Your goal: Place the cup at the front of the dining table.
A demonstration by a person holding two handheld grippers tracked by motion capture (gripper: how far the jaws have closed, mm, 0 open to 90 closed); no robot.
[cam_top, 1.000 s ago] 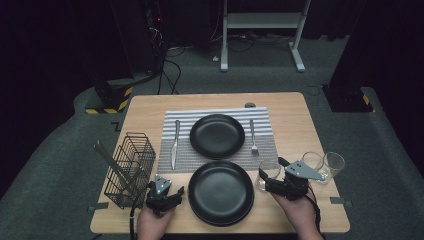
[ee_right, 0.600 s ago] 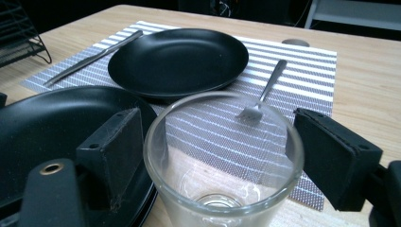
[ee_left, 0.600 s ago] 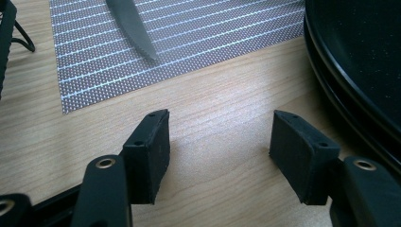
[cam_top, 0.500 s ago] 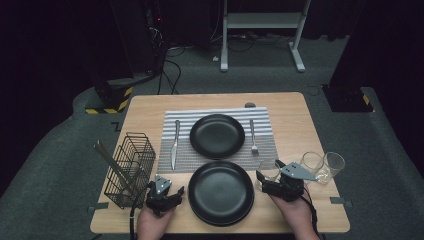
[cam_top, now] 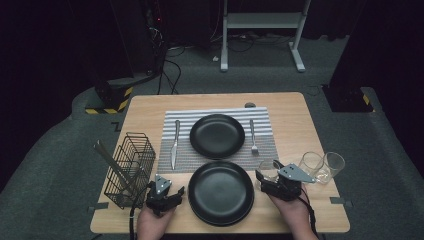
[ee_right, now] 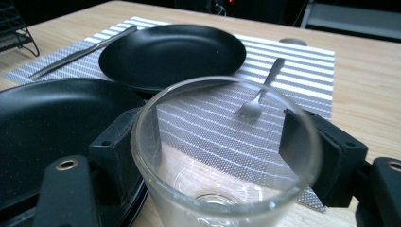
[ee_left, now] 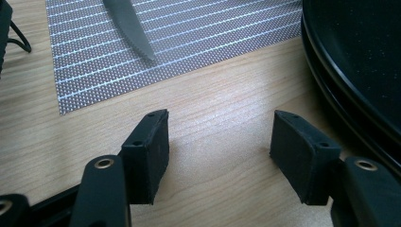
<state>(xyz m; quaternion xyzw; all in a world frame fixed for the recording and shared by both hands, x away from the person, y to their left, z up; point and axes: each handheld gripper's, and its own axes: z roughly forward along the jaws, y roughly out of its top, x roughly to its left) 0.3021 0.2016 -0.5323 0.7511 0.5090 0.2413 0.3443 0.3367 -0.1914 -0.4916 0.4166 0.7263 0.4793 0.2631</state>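
— What is different from a second ago?

— Little. The right claw has edged across towards nine o'clock, so that the clear round drinking glass now sits deep between its jaws. The glass itself has not shifted: it stands upright on the wooden worktop, at about two o'clock of the large black round plate, just beside its rim and at the near corner of the grey striped placemat.

— Is the glass gripped?

— I cannot tell. One pad stands on each side of its wall, very close, but through the glass I can't see whether they press on it. I would judge the grasp to be about to close rather than done.

— And the left claw?

— Unmoved, at nine o'clock of the same plate. Its jaws stand wide apart over bare wood, with nothing between them.

— So what does this mean for the work?

— The reach looks finished; squeezing and lifting would be next. Another clear glass stands near, at three o'clock of the held one, with a third beyond it, so the lift wants to go straight up.
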